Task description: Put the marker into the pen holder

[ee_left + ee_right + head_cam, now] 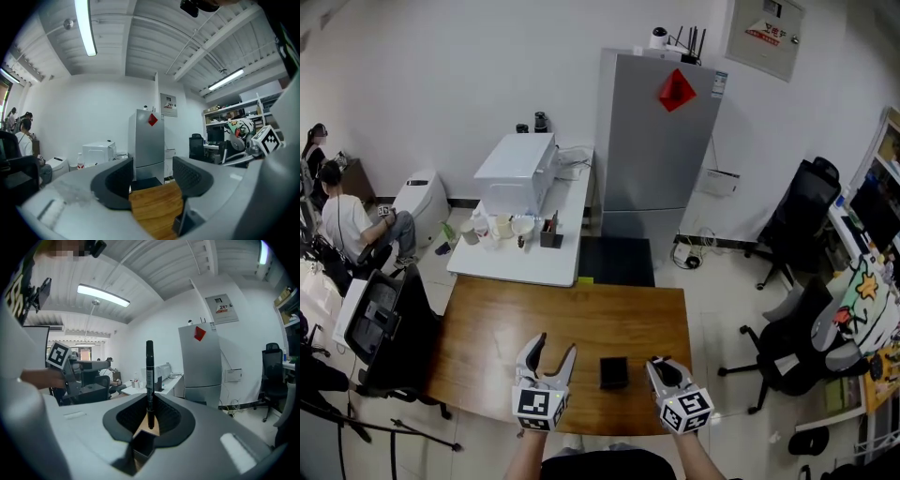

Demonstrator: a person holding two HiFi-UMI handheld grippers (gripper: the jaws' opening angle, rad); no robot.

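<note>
Marker position: the slim black marker (149,380) sits between the closed jaws of the right hand-held gripper (149,416), in the centre of the right gripper view.
Right hand-held gripper state: clamped narrow on the black marker, with the pads pressing its lower part from both sides.
Marker axis: the long axis runs vertically in the frame. The lower end lies between the pads and the other end stands well above the jaws, in the upper centre.
Pen holder position: the black square pen holder (143,446) shows open-topped at lower centre, just below the marker's lower end.
Left hand-held gripper state: the left hand-held gripper (152,176) has its jaws partly apart with nothing between them. Only the brown wooden table (157,206) shows in the gap.
Head view only: the black square pen holder (614,372) stands on the brown wooden table (534,328), between the left hand-held gripper (556,347) and the right hand-held gripper (661,367), nearer the right.
View limits: the marker cannot be made out in the head view. The left gripper view does not show it.
</note>
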